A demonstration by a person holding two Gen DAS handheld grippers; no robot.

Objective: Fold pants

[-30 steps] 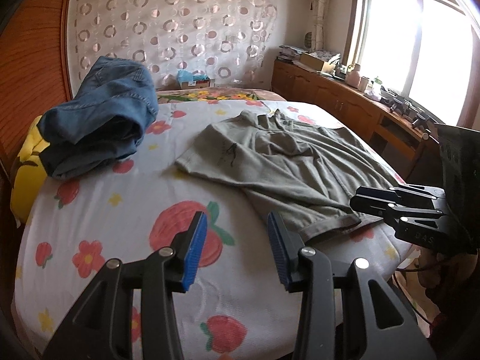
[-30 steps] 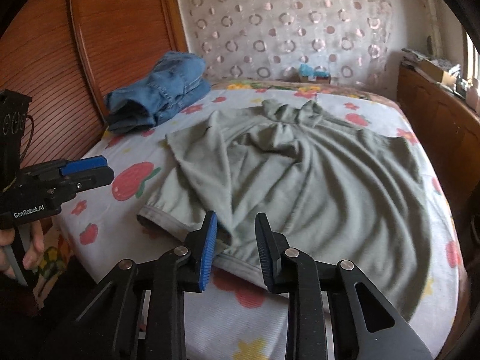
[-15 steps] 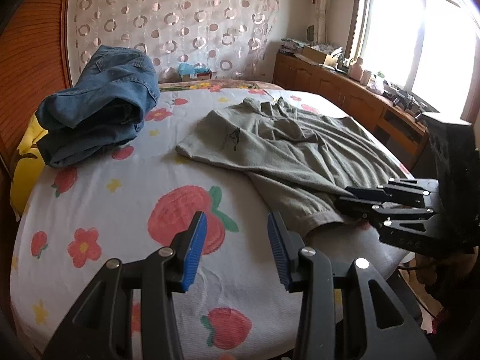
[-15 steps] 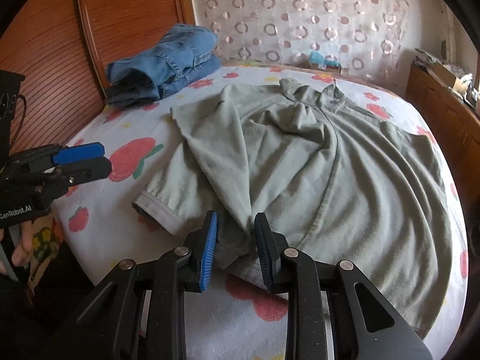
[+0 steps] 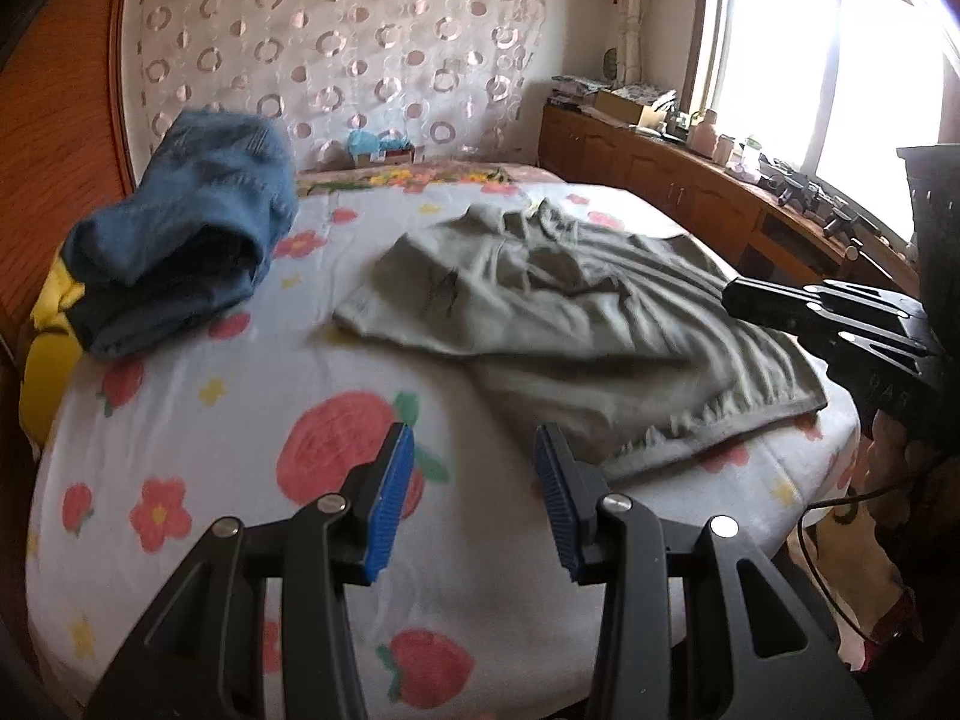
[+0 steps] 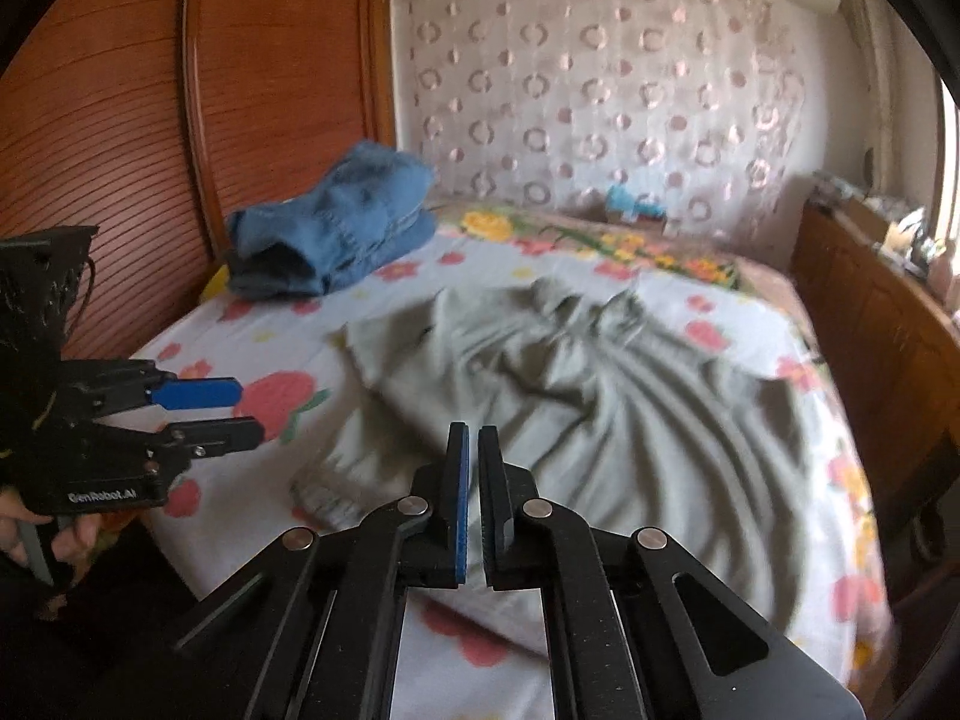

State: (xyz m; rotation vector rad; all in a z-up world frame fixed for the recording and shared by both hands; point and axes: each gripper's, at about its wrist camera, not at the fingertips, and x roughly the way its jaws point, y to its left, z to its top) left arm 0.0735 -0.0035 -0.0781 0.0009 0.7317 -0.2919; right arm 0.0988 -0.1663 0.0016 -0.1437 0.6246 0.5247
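Note:
Grey pants [image 5: 540, 312] [image 6: 630, 408] lie rumpled across the flowered bed sheet [image 5: 198, 438]. My right gripper [image 6: 471, 438] [image 5: 738, 297] is shut on a pinch of the grey cloth near the front hem, and wrinkles run from all over the fabric toward its tips. The hem to its left still rests on the sheet. Open and with nothing between its blue pads, my left gripper [image 5: 474, 450] [image 6: 240, 405] hovers over the sheet just left of the pants' near corner. A hand holds its grip at the lower left of the right wrist view.
Folded blue jeans [image 5: 192, 252] [image 6: 342, 228] sit at the far left of the bed on something yellow [image 5: 48, 348]. A wooden panel [image 6: 120, 120] stands along the left. A low wooden cabinet [image 5: 660, 186] with clutter runs under the window on the right.
My right gripper closed on the grey cloth and rose, drawing the fabric into radiating wrinkles. The left gripper stayed open in about the same place.

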